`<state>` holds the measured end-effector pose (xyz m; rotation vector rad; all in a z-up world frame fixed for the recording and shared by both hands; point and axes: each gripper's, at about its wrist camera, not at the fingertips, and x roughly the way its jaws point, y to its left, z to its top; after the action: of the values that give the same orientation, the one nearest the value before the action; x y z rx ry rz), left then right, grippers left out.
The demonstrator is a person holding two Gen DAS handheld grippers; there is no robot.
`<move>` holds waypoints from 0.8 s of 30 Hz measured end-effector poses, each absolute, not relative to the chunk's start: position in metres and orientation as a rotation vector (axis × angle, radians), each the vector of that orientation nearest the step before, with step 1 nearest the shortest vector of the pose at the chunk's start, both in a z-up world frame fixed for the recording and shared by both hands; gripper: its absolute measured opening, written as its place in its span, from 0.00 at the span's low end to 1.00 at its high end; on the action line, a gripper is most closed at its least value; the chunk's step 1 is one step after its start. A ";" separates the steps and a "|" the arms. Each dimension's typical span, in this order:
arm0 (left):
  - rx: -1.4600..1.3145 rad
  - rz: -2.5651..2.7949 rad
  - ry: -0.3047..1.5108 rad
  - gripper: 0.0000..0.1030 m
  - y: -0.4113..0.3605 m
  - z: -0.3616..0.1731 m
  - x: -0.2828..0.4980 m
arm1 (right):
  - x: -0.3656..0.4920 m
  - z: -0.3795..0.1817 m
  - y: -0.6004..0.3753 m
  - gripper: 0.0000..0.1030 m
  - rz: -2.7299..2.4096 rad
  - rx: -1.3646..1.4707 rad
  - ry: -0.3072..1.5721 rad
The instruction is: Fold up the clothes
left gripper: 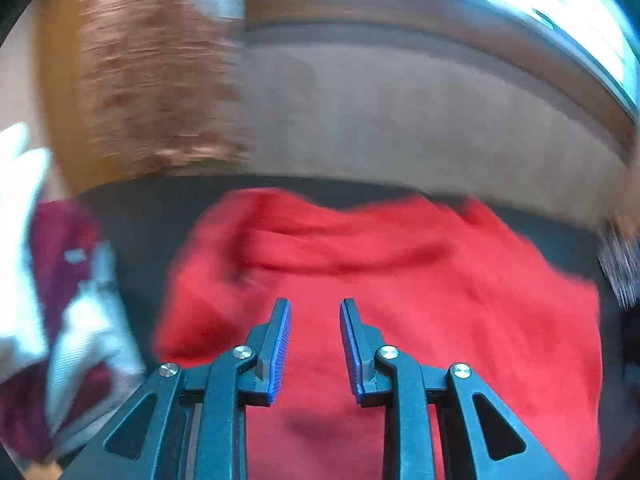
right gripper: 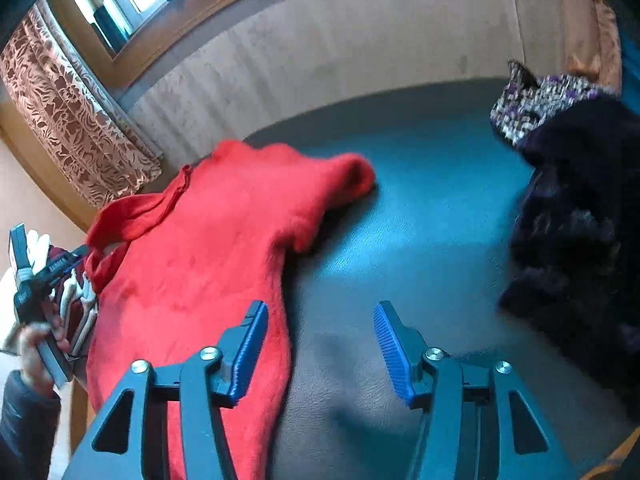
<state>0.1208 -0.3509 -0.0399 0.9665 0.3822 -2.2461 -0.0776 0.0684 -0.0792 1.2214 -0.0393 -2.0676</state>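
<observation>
Red fleece fills the lower half of the left wrist view: a soft red fleece garment point(left gripper: 400, 280) lies spread on the dark leather-like tabletop point(left gripper: 152, 216), bunched into a thick fold along its far edge. The left tongs point(left gripper: 315, 308) hang just above it with a narrow gap between their blue ribbed pads point(left gripper: 280, 344), and nothing is caught in that gap. To the left, blurred, sits a maroon and white striped cloth point(left gripper: 72, 300). Behind the tabletop runs a beige wall point(left gripper: 400, 120) with a patterned brown curtain point(left gripper: 152, 60) beside it.

From the right wrist view, the same red garment point(right gripper: 192, 264) lies on the left part of the tabletop point(right gripper: 420, 220), one corner reaching toward the middle. The right tongs point(right gripper: 320, 312) stand about half open over the garment's right edge and the bare tabletop, holding nothing. A dark fuzzy pile of clothes point(right gripper: 572, 240) rests at the right, topped by a purple and white speckled knit point(right gripper: 536, 104). At far left a person's hand point(right gripper: 38, 344) grips the handle of the other tool.
</observation>
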 end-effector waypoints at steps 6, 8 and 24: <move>1.177 -2.247 0.404 0.24 -0.394 -0.084 0.056 | -0.090 -0.093 0.050 0.73 -2.058 1.219 -0.094; 1.181 -2.189 0.463 0.24 -0.414 -0.094 0.047 | -0.094 -0.100 0.045 0.75 -2.065 1.218 -0.093; 0.680 -1.849 0.692 0.28 -0.488 -0.054 0.104 | -0.101 -0.126 0.044 1.00 -1.993 1.101 -0.221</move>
<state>0.1040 -0.4882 -0.0543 0.6804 0.6920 -1.8489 -0.1009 0.0437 -0.1261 1.1014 -0.2214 -1.9933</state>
